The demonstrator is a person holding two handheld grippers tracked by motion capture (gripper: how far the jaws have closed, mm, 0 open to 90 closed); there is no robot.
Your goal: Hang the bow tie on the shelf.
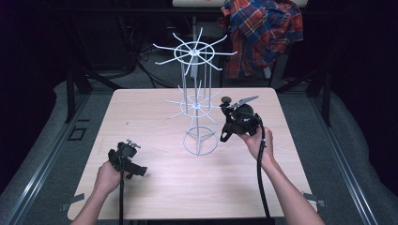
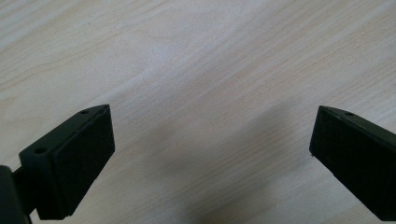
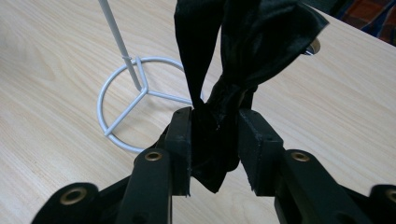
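Worktop (image 1: 155, 178) holds rack (image 1: 197, 105); our right tool (image 3: 215, 140) pinches black cloth (image 3: 243, 51) beside it, probably for hanging; left tool (image 2: 212, 140) wide, idle.

left gripper (image 1: 126, 159): black, cabled | right gripper (image 1: 239, 121): black, brass screws, grey plate

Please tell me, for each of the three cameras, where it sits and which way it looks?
High view: above the person's side, facing forward and down on the table; both forearms enter from below.
Left gripper view: rides the left gripper, facing bare tabletop between its open fingers.
Right gripper view: rides the right gripper, facing the black cloth it grips.
Shared: the white wire rack, in the high and right gripper views.
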